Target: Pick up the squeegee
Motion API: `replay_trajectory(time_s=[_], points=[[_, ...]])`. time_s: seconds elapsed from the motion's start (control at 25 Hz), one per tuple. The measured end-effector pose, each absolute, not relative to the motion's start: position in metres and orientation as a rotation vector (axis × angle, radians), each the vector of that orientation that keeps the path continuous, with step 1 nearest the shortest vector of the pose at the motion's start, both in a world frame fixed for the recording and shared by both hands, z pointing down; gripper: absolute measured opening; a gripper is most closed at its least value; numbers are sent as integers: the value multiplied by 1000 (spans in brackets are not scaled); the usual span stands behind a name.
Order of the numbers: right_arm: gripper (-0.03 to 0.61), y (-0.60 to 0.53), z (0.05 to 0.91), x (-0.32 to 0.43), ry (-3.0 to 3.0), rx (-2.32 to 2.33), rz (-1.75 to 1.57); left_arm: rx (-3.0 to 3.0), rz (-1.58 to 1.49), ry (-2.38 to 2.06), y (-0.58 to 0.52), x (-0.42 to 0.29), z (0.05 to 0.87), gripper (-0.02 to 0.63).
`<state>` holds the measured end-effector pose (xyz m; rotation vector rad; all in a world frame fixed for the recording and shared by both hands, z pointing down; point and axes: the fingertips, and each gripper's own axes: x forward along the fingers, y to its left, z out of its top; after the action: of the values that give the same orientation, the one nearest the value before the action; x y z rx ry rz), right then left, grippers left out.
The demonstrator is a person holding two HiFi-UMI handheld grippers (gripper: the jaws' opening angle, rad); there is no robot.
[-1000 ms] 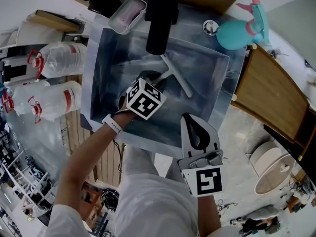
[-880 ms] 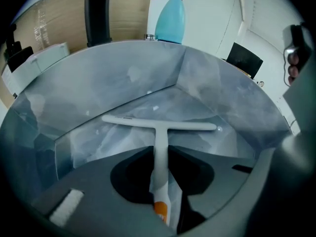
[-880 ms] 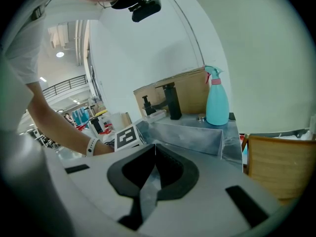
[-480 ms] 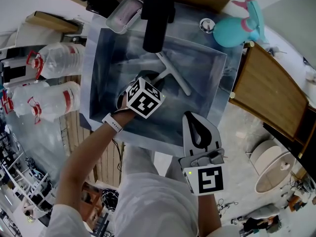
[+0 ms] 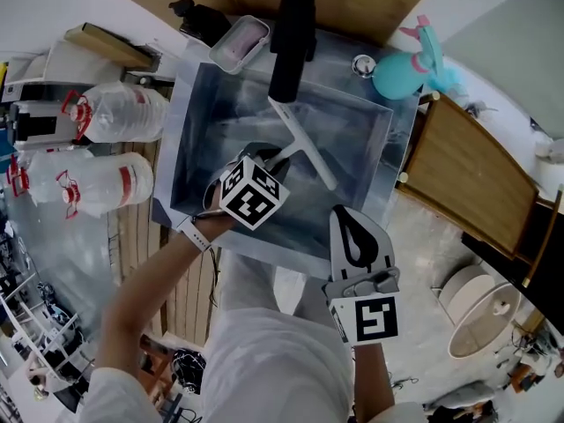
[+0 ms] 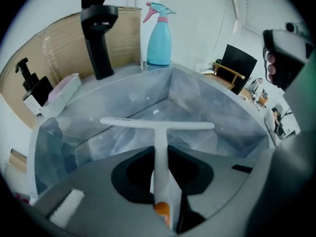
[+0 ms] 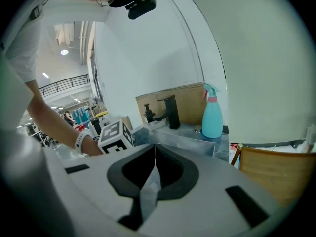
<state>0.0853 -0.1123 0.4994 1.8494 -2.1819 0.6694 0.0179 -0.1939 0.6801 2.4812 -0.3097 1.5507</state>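
Observation:
A white T-shaped squeegee (image 5: 304, 146) sits over the steel sink (image 5: 189, 148), its blade running diagonally below the tap. My left gripper (image 5: 267, 159) is shut on the squeegee's handle. In the left gripper view the handle (image 6: 158, 147) runs between the jaws, with an orange end near the camera and the blade (image 6: 158, 125) crosswise ahead. My right gripper (image 5: 348, 216) is held at the sink's near edge, outside the basin, shut with nothing in it (image 7: 154, 147).
A black tap (image 5: 291, 47) stands at the sink's far rim, with a soap dish (image 5: 240, 42) to its left and a teal spray bottle (image 5: 405, 73) to its right. Two plastic water bottles (image 5: 115, 113) lie left of the sink. A wooden chair (image 5: 467, 192) is at the right.
The head view has shifted a little. My left gripper stays shut on the squeegee handle in about the same spot over the sink. The right gripper has barely moved.

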Motion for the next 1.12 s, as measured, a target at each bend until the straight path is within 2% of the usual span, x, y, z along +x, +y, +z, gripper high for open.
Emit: replay_trajectory(time_s=[0.8,1.12], points=[[6,-89,410,85,-2229,1853,475,2572,1083,-762,-175,-29,482,83],[6,-73,385,75,-2262,1861,425,2555,945,-886,-147,-63,432,83]])
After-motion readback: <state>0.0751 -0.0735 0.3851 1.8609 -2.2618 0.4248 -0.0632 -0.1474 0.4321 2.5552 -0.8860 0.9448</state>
